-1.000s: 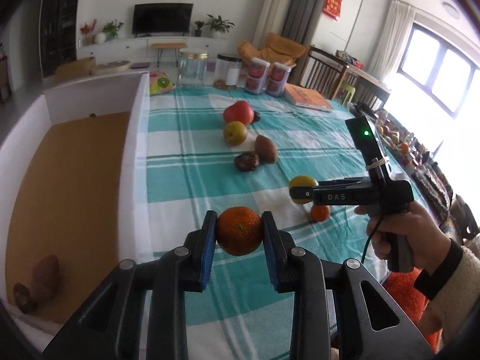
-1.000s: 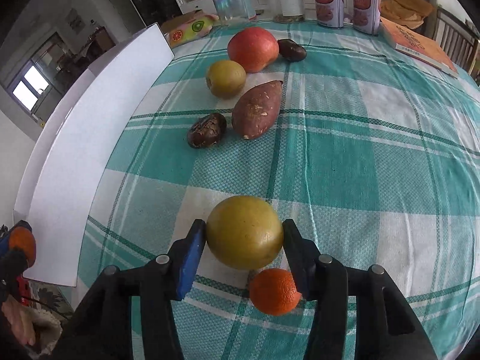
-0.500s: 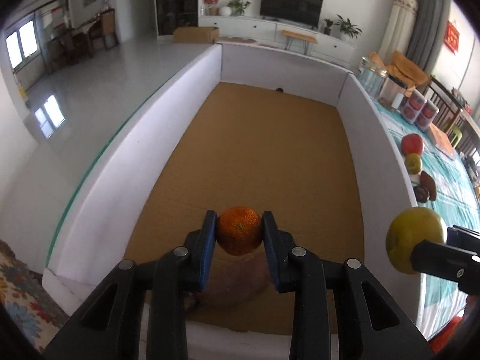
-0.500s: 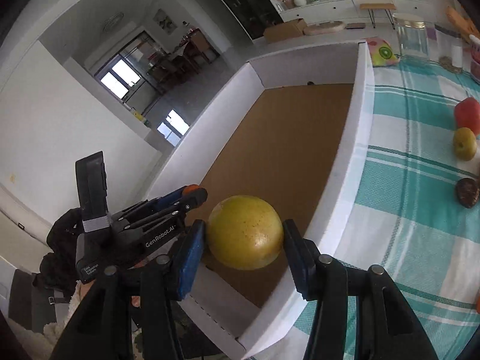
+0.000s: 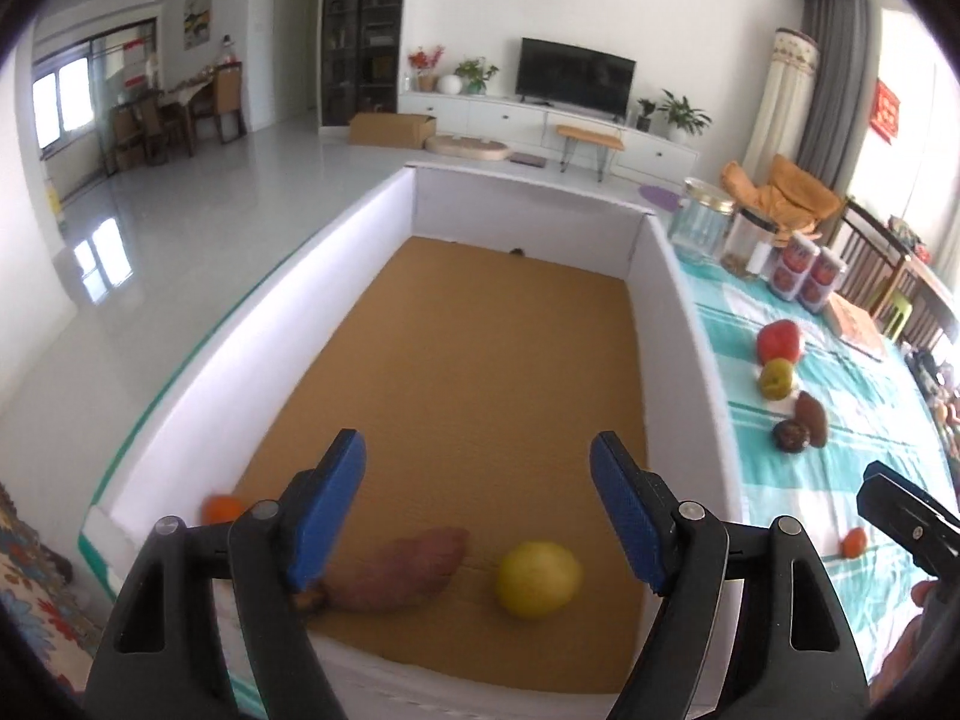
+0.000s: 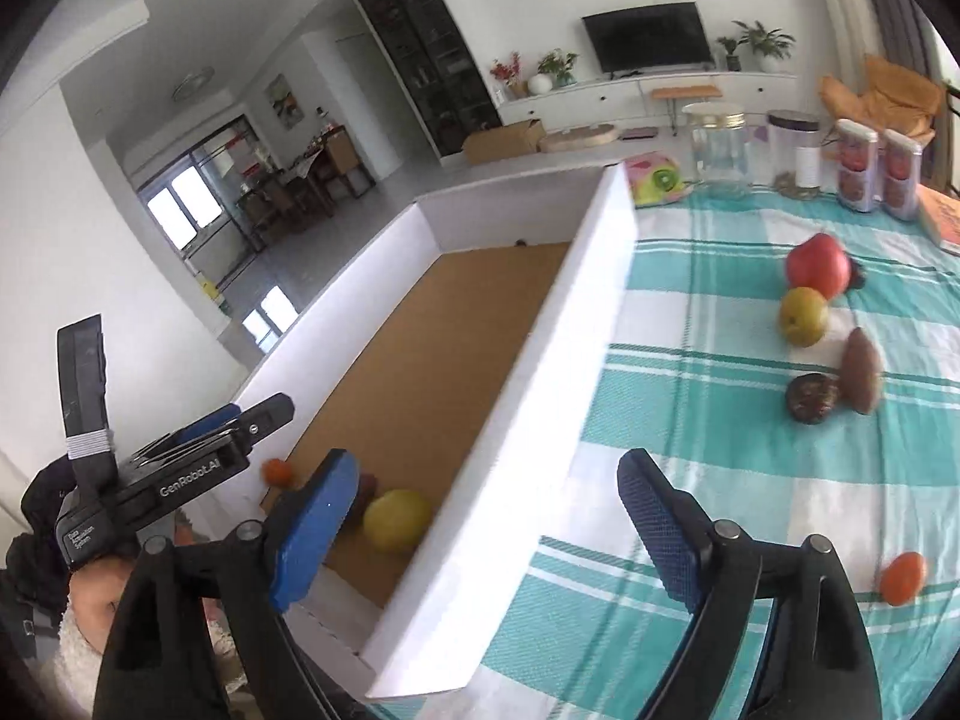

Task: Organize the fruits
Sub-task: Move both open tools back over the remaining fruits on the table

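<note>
My left gripper [image 5: 477, 510] is open and empty above the near end of the white-walled box [image 5: 672, 324]. On the box's brown floor lie a small orange [image 5: 221, 508], a sweet potato [image 5: 408, 564], a yellow fruit [image 5: 539, 579] and a dark piece partly hidden by my left finger. My right gripper [image 6: 492, 531] is open and empty over the box's right wall [image 6: 540, 396]. The yellow fruit [image 6: 396, 519] and orange [image 6: 277, 471] show in the box there too. On the checked cloth lie a small orange [image 6: 903, 577], a red fruit [image 6: 819, 265], a yellow-green fruit [image 6: 803, 315], a sweet potato [image 6: 861, 378] and a dark fruit [image 6: 811, 397].
Glass jars [image 6: 717, 147], two red-labelled cans [image 6: 876, 171], a book [image 6: 945, 219] and a kiwi-printed pack [image 6: 657, 180] stand at the table's far end. The left gripper's body [image 6: 162, 480] is at the left of the right wrist view.
Both grippers opened. The orange dropped from the left one and the yellow fruit from the right one; both now lie on the box floor. The right gripper has swung toward the table.
</note>
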Tool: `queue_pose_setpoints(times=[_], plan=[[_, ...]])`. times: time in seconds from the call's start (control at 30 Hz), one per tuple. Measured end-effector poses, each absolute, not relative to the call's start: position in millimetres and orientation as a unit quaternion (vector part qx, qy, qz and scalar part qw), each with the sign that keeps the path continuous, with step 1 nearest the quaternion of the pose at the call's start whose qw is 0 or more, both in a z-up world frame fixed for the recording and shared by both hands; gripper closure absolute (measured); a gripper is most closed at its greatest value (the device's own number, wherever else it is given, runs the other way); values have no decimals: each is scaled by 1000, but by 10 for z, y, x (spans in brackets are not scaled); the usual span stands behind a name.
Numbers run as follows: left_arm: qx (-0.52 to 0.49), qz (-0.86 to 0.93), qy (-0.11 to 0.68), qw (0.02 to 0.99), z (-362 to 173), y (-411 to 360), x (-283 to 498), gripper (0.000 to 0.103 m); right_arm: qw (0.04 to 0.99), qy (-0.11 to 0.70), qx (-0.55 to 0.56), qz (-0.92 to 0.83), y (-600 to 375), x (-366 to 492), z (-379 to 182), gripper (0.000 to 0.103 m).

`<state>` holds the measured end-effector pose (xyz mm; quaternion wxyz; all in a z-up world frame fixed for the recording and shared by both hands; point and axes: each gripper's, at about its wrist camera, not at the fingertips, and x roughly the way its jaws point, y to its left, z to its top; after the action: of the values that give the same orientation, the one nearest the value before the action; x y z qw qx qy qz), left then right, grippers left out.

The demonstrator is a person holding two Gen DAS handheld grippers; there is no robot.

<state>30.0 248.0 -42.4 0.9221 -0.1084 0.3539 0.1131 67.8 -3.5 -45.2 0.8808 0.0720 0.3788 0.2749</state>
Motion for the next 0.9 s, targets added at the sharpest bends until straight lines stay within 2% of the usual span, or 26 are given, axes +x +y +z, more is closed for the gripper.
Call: queue_pose_setpoints(times=[0.07,0.27,0.33,0.43,0.9], plan=[[-90,71,355,928,-407,2230,395,24,906,364,70,204,-519,624,-535,6],[-44,13,374,926,-524,1617,644,24,928,368,47,-40,-2019,484,-1037,6],[-30,6,391,920,-577,1479,685,24,920,372,80,-89,-2508,440,-1153,6],[19,3,397,917,-594,1243,689,24,909,355,189,-108,-2971,365,-1159,6],[36,10,412,910,-651,1069,534,24,895,400,135,-146,-2714,481,-1366,5]])
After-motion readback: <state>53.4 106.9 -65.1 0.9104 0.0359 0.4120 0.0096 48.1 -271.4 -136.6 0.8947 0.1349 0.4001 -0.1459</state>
